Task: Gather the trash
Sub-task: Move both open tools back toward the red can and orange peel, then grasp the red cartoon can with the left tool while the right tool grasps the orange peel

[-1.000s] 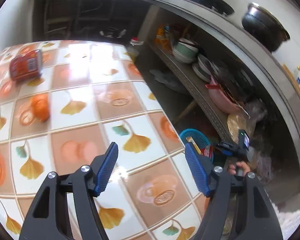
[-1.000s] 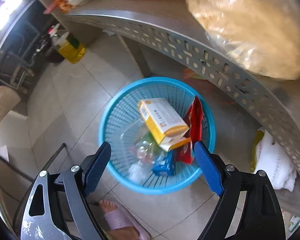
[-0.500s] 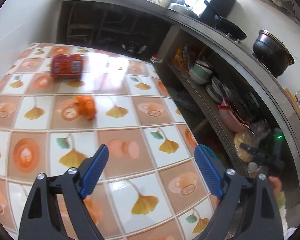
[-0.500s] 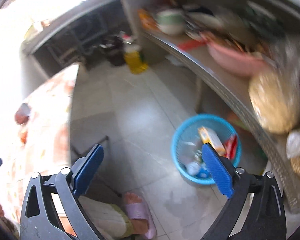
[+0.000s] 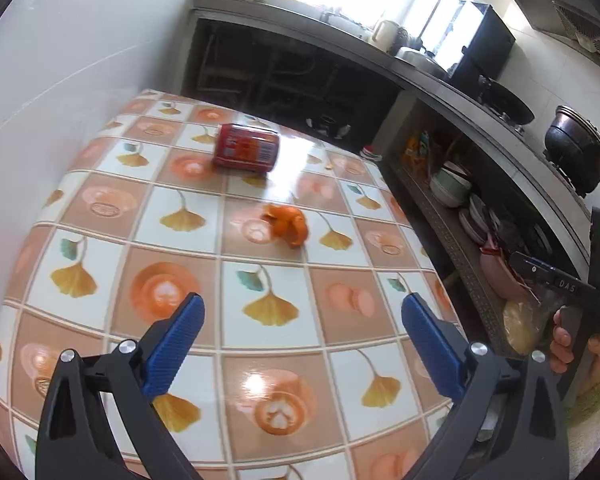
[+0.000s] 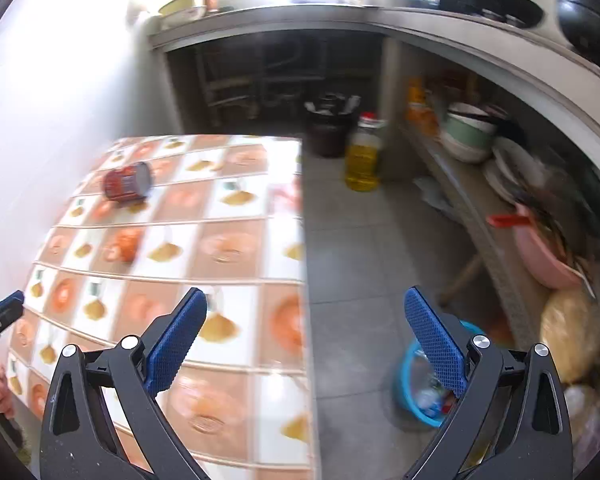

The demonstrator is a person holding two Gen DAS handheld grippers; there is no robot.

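A red can (image 5: 246, 152) lies on its side at the far end of the tiled table (image 5: 100, 208). Closer in sits a piece of orange peel (image 5: 288, 224). My left gripper (image 5: 303, 304) hovers over the table short of the peel, its jaws opening with nothing between them. My right gripper (image 6: 306, 296) is open and empty above the table's right edge (image 6: 302, 264), where the can (image 6: 127, 186) and peel (image 6: 126, 244) look blurred. A blue trash basket (image 6: 414, 384) with wrappers inside stands on the floor, partly hidden behind the right finger.
A white wall borders the table's left side. To the right runs a low shelf (image 6: 472, 216) with bowls, plates and a pink basin. A yellow oil bottle (image 6: 362, 160) and a dark bin (image 6: 330, 132) stand on the grey floor beyond the table.
The right gripper rose from over the blue basket and swung left toward the table. The left gripper's jaws widened and it shifted, bringing the can and peel to the middle of its view.
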